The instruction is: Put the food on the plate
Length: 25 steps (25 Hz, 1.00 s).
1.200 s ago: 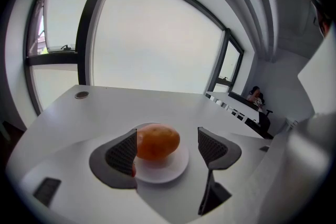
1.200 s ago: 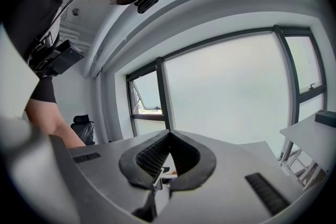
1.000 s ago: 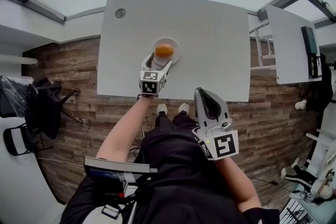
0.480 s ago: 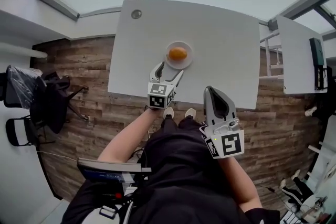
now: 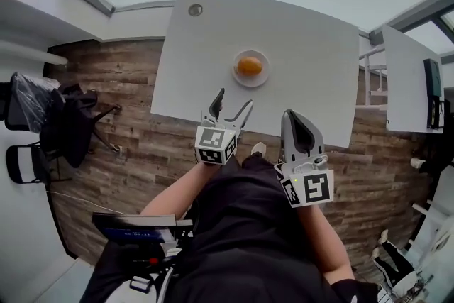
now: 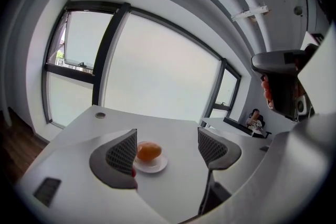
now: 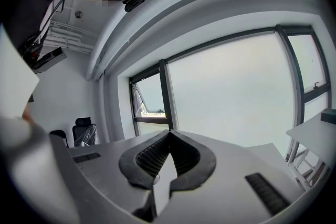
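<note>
Left gripper [image 5: 233,101] has pulled back toward 6 o'clock, off the plate [image 5: 261,80].
Its jaws are spread wide with nothing between them. The food [image 5: 249,66] rests on the plate on the table [image 5: 305,53], at about 1 o'clock from those jaws and apart from them, its long axis running 9 to 3. Right gripper [image 5: 292,113] hangs at the near table edge, jaws pressed together and empty, farther from the food. The task looks done.

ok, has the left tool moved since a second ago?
Yes. The left tool has backed away from the plate to the near edge of the table.
</note>
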{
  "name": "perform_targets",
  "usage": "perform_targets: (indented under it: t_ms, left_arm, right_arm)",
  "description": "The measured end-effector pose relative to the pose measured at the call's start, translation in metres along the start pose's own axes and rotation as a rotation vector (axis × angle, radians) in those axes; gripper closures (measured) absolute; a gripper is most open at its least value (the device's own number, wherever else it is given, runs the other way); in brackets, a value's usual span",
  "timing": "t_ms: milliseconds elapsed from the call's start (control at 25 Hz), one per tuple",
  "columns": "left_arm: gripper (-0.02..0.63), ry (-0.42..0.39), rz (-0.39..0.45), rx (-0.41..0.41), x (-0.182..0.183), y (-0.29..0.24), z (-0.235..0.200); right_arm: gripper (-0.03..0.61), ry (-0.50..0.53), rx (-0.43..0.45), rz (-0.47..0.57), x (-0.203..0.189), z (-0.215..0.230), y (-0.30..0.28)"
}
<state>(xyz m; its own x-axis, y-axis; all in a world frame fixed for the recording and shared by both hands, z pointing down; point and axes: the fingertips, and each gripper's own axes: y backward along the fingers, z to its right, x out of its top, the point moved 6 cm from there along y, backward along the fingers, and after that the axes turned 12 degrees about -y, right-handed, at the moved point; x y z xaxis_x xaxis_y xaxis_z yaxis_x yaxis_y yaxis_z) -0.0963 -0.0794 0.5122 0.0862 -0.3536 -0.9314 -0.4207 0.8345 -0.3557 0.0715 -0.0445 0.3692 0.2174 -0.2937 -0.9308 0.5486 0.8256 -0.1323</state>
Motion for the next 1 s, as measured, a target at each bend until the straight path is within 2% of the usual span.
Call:
perform_targets:
  t_ms: [400, 560, 720, 760, 800, 840, 1000]
  left_arm:
    - [0.245, 0.029, 0.122, 0.099, 0.042, 0.052, -0.005]
    - [0.245, 0.005, 0.166, 0.102, 0.057, 0.071, 0.004]
    - [0.245, 0.026, 0.238, 0.101, 0.067, 0.087, 0.01]
    - [0.254, 0.022, 0.254, 0.108, 0.071, 0.091, 0.011]
    - [0.321, 0.011, 0.268, 0.113, 0.074, 0.095, 0.011]
    - [0.344, -0.003, 0.281, 0.114, 0.079, 0.098, 0.012]
    - [0.396, -0.034, 0.316, 0.125, 0.092, 0.108, 0.016]
  right_arm:
    - [0.581, -0.004, 0.017, 0.01, -0.002, -0.01, 0.003]
    - [0.581, -0.01, 0.024, 0.01, -0.005, -0.012, 0.005]
    - [0.581, -0.012, 0.038, 0.003, -0.009, -0.017, 0.006]
    - [0.581, -0.013, 0.042, 0.002, -0.009, -0.018, 0.005]
    - [0.581, -0.013, 0.045, 0.001, -0.009, -0.019, 0.005]
    - [0.581, -0.013, 0.049, 0.002, -0.009, -0.02, 0.006]
    - [0.581, -0.005, 0.062, 0.015, -0.003, -0.025, 0.01]
